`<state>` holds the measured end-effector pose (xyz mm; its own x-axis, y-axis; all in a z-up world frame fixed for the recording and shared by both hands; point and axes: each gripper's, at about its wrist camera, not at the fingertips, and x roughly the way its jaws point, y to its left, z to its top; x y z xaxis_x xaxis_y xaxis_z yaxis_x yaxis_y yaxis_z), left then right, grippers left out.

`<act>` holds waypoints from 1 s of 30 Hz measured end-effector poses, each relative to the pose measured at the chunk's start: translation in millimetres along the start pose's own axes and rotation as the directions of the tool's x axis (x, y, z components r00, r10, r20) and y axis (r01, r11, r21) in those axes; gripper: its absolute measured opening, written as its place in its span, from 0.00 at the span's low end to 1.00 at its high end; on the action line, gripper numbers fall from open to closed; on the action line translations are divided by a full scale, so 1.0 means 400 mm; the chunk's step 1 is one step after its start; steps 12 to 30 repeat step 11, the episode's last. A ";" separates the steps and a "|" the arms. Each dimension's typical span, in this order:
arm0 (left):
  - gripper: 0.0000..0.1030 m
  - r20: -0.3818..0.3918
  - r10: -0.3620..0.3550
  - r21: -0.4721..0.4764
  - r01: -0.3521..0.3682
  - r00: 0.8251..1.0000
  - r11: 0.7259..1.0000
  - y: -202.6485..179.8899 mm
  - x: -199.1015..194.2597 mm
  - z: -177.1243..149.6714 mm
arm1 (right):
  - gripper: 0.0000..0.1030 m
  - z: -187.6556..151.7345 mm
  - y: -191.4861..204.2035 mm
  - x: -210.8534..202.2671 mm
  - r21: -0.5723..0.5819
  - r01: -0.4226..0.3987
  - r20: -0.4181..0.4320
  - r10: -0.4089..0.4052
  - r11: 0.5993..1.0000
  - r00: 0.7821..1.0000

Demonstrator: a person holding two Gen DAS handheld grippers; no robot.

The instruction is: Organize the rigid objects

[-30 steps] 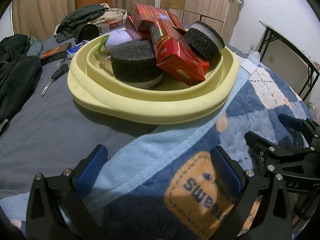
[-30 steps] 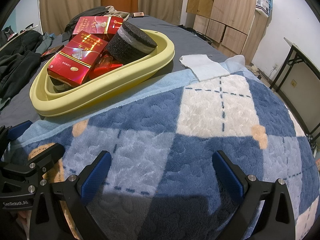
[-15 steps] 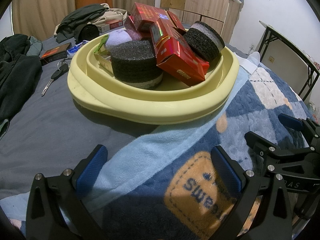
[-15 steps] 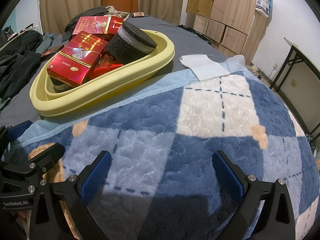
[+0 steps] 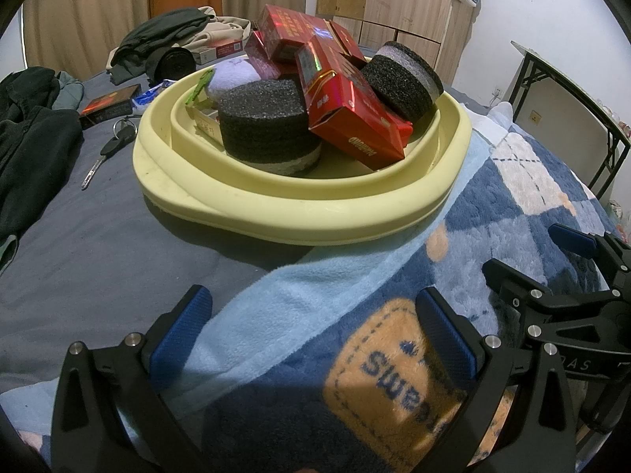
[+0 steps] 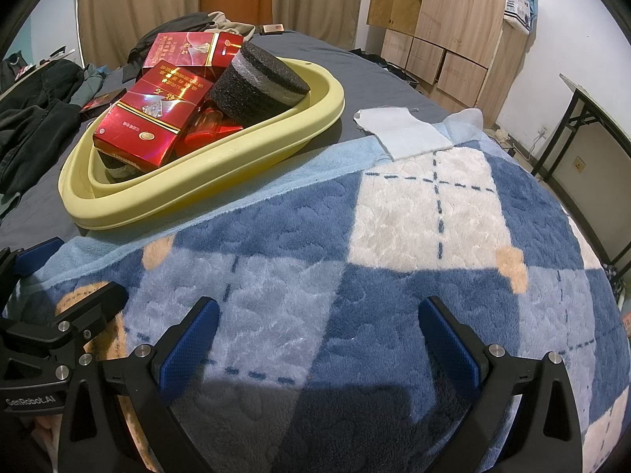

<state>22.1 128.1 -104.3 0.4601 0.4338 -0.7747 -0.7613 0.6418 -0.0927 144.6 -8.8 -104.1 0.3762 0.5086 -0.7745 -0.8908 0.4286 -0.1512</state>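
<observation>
The left tool (image 5: pixel 315 319) is held wide open above the blue plaid blanket (image 5: pixel 394 354), and nothing is gripped. The right tool (image 6: pixel 319 327) is likewise spread open and empty over the same blanket. Ahead, on the grey bed (image 5: pixel 98 244), a yellow basin (image 5: pixel 299 216) is seen, in which red boxes (image 5: pixel 351 118) and black foam discs (image 5: pixel 268 126) are piled together.

Basin (image 5: pixel 299 216) on bed, boxes (image 5: pixel 351 126) and foam discs (image 5: pixel 268 126) in basin, blanket (image 6: pixel 394 236) before basin, keys (image 5: pixel 114 146) left of basin.
</observation>
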 end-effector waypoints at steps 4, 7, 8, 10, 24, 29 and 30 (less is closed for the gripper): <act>1.00 0.000 0.000 0.000 0.000 1.000 1.000 0.000 0.000 -0.001 | 1.00 0.000 0.000 0.000 0.000 0.000 0.000 0.000 1.000 1.000; 1.00 0.000 0.000 0.000 0.000 1.000 1.000 0.000 0.000 -0.001 | 1.00 0.000 0.000 0.000 0.000 0.000 0.000 0.000 1.000 1.000; 1.00 0.000 0.000 0.000 0.000 1.000 1.000 0.000 0.001 0.002 | 1.00 0.000 0.000 0.000 0.000 0.000 0.000 0.000 1.000 1.000; 1.00 0.000 0.000 0.000 0.000 1.000 1.000 0.000 0.000 -0.001 | 1.00 0.000 0.000 0.000 0.000 0.000 0.000 0.000 1.000 1.000; 1.00 0.000 0.000 0.000 0.000 1.000 1.000 0.000 0.000 -0.001 | 1.00 0.000 0.000 0.001 0.000 0.000 0.000 0.000 1.000 1.000; 1.00 0.000 0.000 0.000 0.000 1.000 1.000 0.000 0.000 -0.001 | 1.00 0.000 0.000 0.001 0.000 0.000 0.000 0.000 1.000 1.000; 1.00 0.000 0.000 0.000 0.000 1.000 1.000 0.000 0.000 -0.001 | 1.00 0.000 0.000 0.001 0.000 0.000 0.000 0.000 1.000 1.000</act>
